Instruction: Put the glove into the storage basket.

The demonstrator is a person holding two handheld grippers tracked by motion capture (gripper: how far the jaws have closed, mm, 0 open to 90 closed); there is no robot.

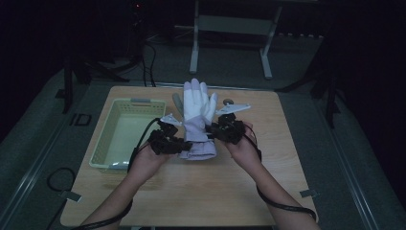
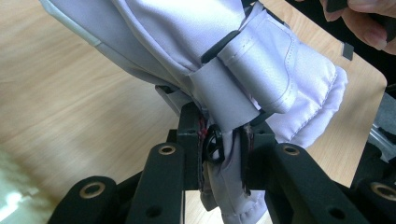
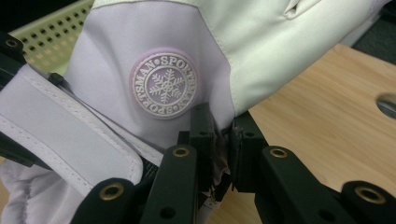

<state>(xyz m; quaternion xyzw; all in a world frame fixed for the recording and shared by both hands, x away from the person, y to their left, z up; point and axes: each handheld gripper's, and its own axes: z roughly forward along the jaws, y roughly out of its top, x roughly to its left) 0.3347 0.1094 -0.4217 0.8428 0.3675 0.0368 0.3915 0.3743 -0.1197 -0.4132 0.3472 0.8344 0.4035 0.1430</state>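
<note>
I've got the white and pale lilac padded ski glove (image 1: 197,120) lifted off the wooden bench (image 1: 201,187), fingers pointing away from me, cuff toward me, and it hangs just to the right of the pale green perforated plastic basket (image 1: 107,143). My left tongs (image 1: 168,142) are clenched on the cuff edge nearest the basket; in the left gripper view the jaws pinch a fold of lilac fabric beside the grey wrist strap (image 2: 224,100), with a small black ring (image 2: 214,144) caught right between them. My right tongs (image 1: 225,130) are clamped on the glove's far side from the basket, jaws nipping a thin seam just below the round snowflake badge (image 3: 163,84). Here's my worry: both holds are on thin edges of slippery fabric, so if I pull my hands apart too hard one fold could slide out and the glove would swing down from the other side. That ring under the left jaws may also stop them seating flat, so that hold looks the weaker one. And if I swing toward the basket too low, the drooping cuff could snag on its rim (image 1: 142,100) and tug itself free.
</note>
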